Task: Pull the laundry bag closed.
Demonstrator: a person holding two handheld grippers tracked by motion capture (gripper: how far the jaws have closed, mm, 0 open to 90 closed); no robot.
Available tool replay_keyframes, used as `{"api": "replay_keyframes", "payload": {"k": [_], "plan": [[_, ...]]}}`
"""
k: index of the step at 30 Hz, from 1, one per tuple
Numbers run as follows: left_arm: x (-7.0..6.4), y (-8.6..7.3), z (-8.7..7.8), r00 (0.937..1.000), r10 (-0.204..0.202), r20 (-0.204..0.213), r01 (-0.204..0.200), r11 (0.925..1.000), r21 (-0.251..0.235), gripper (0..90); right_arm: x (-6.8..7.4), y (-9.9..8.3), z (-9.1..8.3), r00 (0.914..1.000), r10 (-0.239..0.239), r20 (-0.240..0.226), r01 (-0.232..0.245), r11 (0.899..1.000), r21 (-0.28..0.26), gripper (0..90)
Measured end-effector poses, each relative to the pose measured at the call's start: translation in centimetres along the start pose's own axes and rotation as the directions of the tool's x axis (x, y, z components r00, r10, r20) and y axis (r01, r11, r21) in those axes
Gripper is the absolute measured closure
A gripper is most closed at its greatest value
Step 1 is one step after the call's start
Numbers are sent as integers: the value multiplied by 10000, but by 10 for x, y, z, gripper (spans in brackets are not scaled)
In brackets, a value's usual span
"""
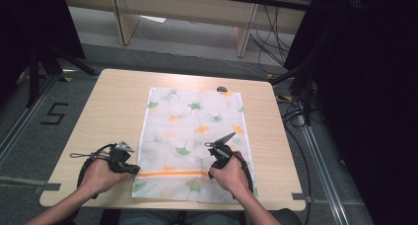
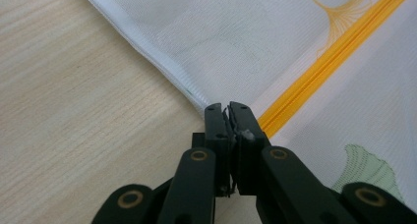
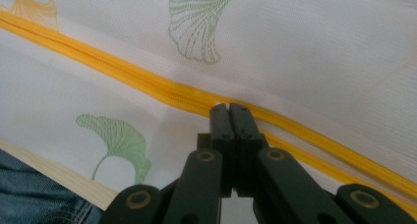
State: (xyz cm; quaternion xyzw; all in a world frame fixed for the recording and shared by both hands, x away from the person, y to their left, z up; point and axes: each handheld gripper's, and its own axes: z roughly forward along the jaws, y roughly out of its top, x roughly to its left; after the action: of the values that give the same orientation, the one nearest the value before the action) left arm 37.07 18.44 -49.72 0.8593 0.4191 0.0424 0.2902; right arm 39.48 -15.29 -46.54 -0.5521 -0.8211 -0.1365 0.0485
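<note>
A white mesh bag (image 1: 192, 131) printed with green and orange ginkgo leaves lies flat on the wooden table (image 1: 113, 106). A yellow zipper (image 1: 172, 174) runs across its near end. My left gripper (image 1: 135, 169) is at the bag's left edge, where the zipper (image 2: 334, 52) ends; in the left gripper view the gripper (image 2: 227, 106) is shut on the hem of the bag (image 2: 255, 37). My right gripper (image 1: 211, 174) is at the zipper's right part. In the right gripper view the gripper (image 3: 229, 106) is shut on the yellow zipper (image 3: 123, 76); the pull is hidden.
A small dark object (image 1: 222, 89) lies at the bag's far edge. Bare table shows left of the bag (image 2: 74, 86) and along the near edge (image 3: 49, 167), with blue jeans (image 3: 34, 194) below it. Black curtains, stands and cables ring the table.
</note>
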Motion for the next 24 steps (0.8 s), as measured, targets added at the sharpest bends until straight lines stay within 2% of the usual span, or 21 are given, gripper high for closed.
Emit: {"api": "replay_keyframes", "payload": {"k": [1,2,3,4,5,7,10,11,12,14,15,16,17,18,19,20,21,22,24], "plan": [[0,0,0,10000,6,-10,-6,10000,0,872,2,0,-2,9997,246,82,-249,9990,367,900],[-1,0,0,10000,44,-56,-44,10000,2,872,3,0,-1,9994,255,223,-260,9994,219,900],[-1,0,0,10000,49,-35,-49,10000,31,872,2,0,0,9990,116,433,-129,9994,306,900],[-1,0,0,10000,40,-39,-40,10000,47,872,-1,0,0,9987,-199,471,182,9991,371,900],[-1,0,0,10000,40,-39,-40,10000,47,873,-2,0,0,9986,-262,451,245,9990,376,900],[-1,0,0,10000,65,-45,-65,10000,38,872,-2,-1,1,9989,-37,468,27,9998,213,900],[-1,0,0,10000,45,-49,-45,10000,36,873,-6,-2,-2,9985,-223,505,200,9987,460,900],[-1,0,0,10000,45,-49,-45,10000,36,873,-7,-3,-2,9973,-140,714,118,9994,316,900],[-1,0,0,10000,53,-45,-53,10000,46,873,-7,-3,-4,9968,272,753,-309,9983,487,900],[-1,0,0,10000,68,-46,-68,10000,30,873,-10,-3,-7,9978,127,651,-170,9977,654,900],[0,0,0,10000,39,-33,-39,10000,27,873,-14,-5,-7,9970,-14,770,-10,9995,304,900],[0,0,0,10000,39,-33,-39,10000,27,873,-14,-5,-7,9970,-14,770,-10,9995,304,900],[-1,0,0,10000,49,-36,-48,10000,38,873,-16,-6,-11,9971,333,686,-377,9972,641,900],[-1,0,0,10000,35,-38,-35,10000,37,873,-16,-7,-11,9952,516,830,-567,9965,608,900],[-1,0,0,10000,31,-35,-31,10000,37,873,-19,-7,-12,9957,552,745,-600,9962,635,900],[0,0,0,10000,32,-31,-32,10000,29,873,-22,-9,-12,9960,483,748,-511,9980,362,900],[0,0,0,10000,32,-31,-32,10000,29,872,-22,-9,-12,9960,483,748,-511,9980,362,900],[-1,0,0,10000,5,-41,-5,10000,-33,872,-25,-8,-14,9979,285,582,-314,9983,496,900],[-1,0,0,10000,-6,-49,6,10000,-22,873,-27,-11,-14,9980,308,548,-321,9992,230,900]]}}
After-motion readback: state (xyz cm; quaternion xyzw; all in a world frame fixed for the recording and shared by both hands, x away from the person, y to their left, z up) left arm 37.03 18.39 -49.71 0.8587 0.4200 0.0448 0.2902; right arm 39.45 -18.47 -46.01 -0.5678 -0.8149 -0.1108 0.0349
